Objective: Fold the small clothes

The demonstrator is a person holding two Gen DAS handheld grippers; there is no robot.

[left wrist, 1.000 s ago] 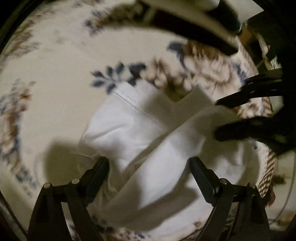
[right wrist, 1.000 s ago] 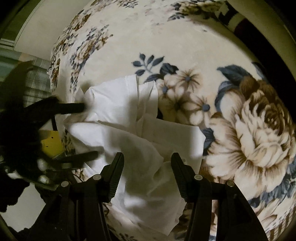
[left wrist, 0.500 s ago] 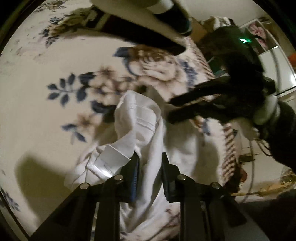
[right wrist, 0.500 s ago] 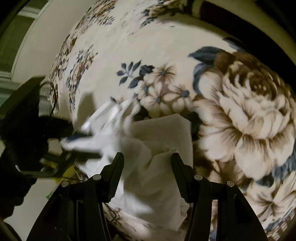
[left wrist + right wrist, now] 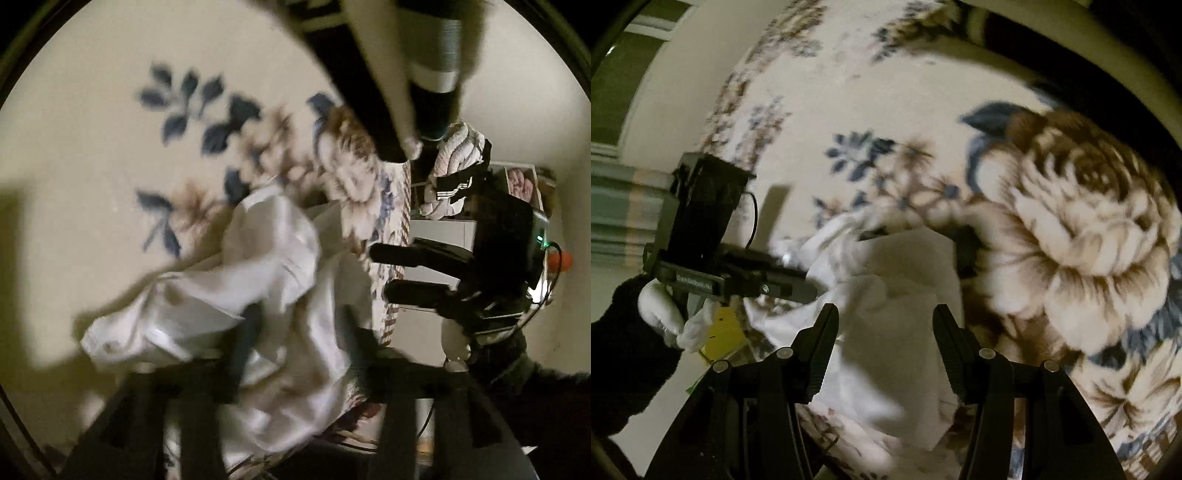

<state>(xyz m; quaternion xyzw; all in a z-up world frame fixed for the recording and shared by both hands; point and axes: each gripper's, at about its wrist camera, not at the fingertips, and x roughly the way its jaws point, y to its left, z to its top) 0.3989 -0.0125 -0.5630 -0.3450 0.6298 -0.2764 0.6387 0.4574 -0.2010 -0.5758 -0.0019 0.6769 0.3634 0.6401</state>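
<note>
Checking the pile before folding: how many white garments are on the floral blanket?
1 visible: a crumpled white garment on the floral blanket, in front of both tools. More layers could be hidden inside its folds.

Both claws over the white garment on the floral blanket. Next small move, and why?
Probably lower the right claw and close on the flat fold beneath it. The left claw has just been opening with cloth between its fingers, and the white garment lies rumpled on the floral blanket, so the fold needs pinning before smoothing.
</note>
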